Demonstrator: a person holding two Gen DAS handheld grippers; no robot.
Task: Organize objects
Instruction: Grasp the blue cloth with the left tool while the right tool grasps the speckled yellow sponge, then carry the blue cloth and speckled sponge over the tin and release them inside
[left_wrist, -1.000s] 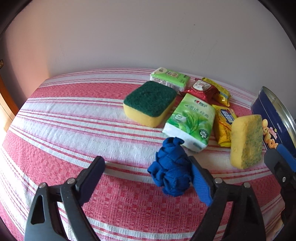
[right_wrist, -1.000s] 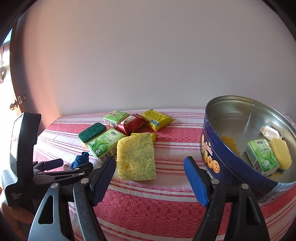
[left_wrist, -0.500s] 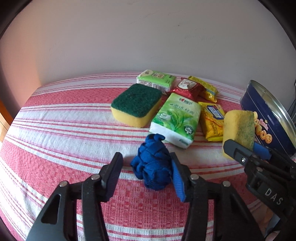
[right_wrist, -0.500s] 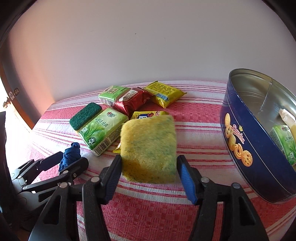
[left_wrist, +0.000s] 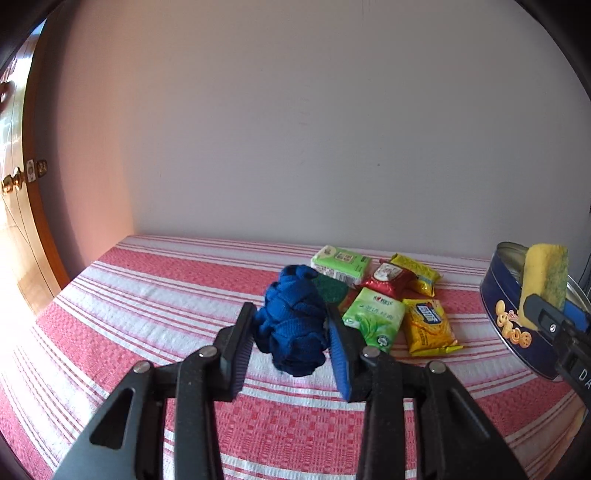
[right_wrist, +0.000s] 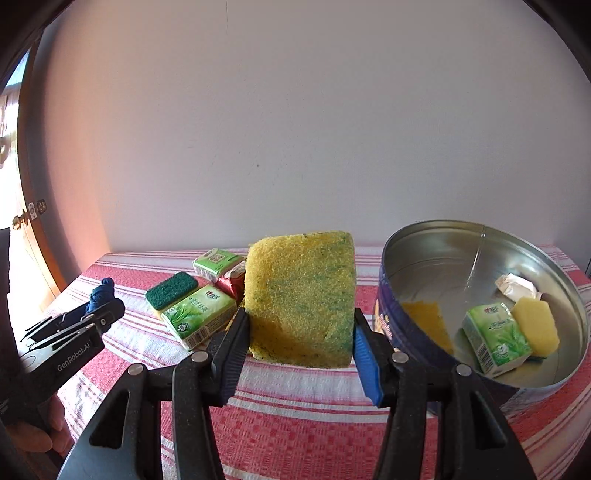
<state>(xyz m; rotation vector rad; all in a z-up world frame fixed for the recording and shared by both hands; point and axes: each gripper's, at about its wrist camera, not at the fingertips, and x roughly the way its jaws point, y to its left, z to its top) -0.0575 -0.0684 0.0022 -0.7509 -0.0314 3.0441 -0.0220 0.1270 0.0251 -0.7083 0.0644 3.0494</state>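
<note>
My left gripper (left_wrist: 290, 332) is shut on a blue braided cloth bundle (left_wrist: 291, 321) and holds it above the red striped tablecloth (left_wrist: 147, 302). My right gripper (right_wrist: 301, 339) is shut on a yellow sponge (right_wrist: 301, 302) with green flecks, lifted off the table just left of the round blue cookie tin (right_wrist: 388, 317). The sponge also shows in the left wrist view (left_wrist: 545, 275) in front of the tin (left_wrist: 517, 332). Inside the tin lie a green tissue pack (right_wrist: 493, 341), a yellow sponge piece (right_wrist: 537, 326) and a white packet (right_wrist: 517, 286).
On the cloth lie a green-topped sponge (right_wrist: 171, 290), green tissue packs (left_wrist: 373, 317) (left_wrist: 340, 260), a red snack packet (left_wrist: 389, 277) and yellow snack packets (left_wrist: 428, 326) (left_wrist: 417, 271). A wall stands behind the table; a wooden door (left_wrist: 22, 221) is at left.
Both grippers closed on their objects and lifted them: the left on the blue cloth bundle, the right on the yellow sponge, which moved up toward the tin.
</note>
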